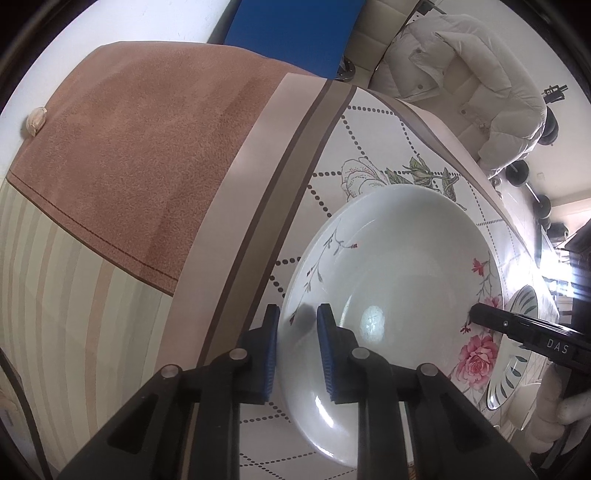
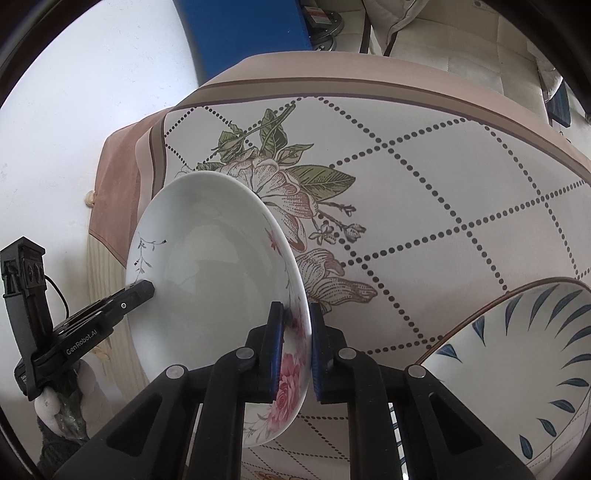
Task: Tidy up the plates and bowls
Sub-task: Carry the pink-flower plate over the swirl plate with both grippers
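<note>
A white plate with pink roses (image 1: 388, 280) sits over the flowered tablecloth (image 1: 369, 129). My left gripper (image 1: 297, 314) straddles the plate's left rim, one blue pad outside and one inside, both pressing on it. In the right wrist view the same plate (image 2: 207, 258) looks tilted, and my right gripper (image 2: 296, 310) is shut on its rose-painted rim. Each gripper shows in the other's view: the right gripper (image 1: 476, 314) at the plate's far rim, the left gripper (image 2: 147, 290) at its near-left rim. A bowl with blue leaf strokes (image 2: 517, 369) stands just right of the plate.
A brown cloth (image 1: 147, 147) covers the table's left part, with a garlic clove (image 1: 36, 120) at its edge. A white padded jacket (image 1: 461, 74) hangs on a chair behind the table. A blue panel (image 1: 295, 33) stands at the back, and dumbbells (image 1: 517, 173) lie on the floor.
</note>
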A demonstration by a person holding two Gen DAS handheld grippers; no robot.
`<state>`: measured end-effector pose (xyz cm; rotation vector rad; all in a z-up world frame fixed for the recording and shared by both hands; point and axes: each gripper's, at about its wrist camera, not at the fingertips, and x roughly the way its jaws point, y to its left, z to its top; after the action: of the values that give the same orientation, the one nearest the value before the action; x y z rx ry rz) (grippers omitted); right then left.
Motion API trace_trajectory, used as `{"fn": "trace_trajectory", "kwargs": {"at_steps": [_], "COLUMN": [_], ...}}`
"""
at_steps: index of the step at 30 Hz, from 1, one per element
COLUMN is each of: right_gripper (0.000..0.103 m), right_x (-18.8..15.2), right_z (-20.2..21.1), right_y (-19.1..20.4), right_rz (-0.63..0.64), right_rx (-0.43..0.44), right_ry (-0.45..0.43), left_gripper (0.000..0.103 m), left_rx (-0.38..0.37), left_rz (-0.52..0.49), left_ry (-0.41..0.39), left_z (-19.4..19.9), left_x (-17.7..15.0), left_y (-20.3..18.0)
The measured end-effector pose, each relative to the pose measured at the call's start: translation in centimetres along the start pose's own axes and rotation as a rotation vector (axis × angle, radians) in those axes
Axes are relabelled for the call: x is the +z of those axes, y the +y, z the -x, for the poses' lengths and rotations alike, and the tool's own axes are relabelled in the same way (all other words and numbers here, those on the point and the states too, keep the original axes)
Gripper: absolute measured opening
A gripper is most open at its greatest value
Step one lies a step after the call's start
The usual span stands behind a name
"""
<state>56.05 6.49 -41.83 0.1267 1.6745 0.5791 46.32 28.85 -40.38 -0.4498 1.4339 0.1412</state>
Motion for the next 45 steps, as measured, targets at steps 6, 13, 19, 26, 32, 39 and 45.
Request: {"fn": "trace_trajectory", "kwargs": {"at_steps": [6, 13, 19, 26, 32, 39, 45], "right_gripper": [0.014, 0.014, 0.014, 0.014, 0.014, 0.013, 0.014], "right_x": [-1.9, -3.9, -6.6, -11.0, -15.5, -21.7, -27.3], "right_z": [1.2, 3.3, 6.2, 9.6, 12.6, 15.5, 16.5], "right_y": [-0.5, -1.6, -2.8, -4.7, -7.1, -10.8, -14.3], "right_rz": [-0.001, -0.028, -0.057, -0.093, -0.140, -0.216, -0.285], "right_rx": [0.010, 0.043, 0.067, 0.085, 0.090, 0.083, 0.072], "right_ry": [-0.023, -0.061, -0.102, -0.149, -0.192, -0.230, -0.237], "left_gripper": [0.018, 0.018, 0.018, 0.018, 0.018, 0.018, 0.018], "left_rx": [0.000, -0.005, -0.024, -0.041, -0.054, -0.075, -0.082], "left_rz": [-0.025, -0.086, -0.135, -0.195, -0.269, -0.366, -0.452], "left_ry": [-0.020, -0.053, -0.080, -0.092, -0.089, -0.064, -0.020], "left_z": [1.2, 3.4, 5.4, 6.8, 7.8, 7.9, 6.5], "left_x": [-1.2, -2.5, -3.8, -5.3, -8.3, -12.6, -16.2], "left_y": [-0.5, -2.3, -4.2, -7.8, -11.7, -16.6, -20.0]}}
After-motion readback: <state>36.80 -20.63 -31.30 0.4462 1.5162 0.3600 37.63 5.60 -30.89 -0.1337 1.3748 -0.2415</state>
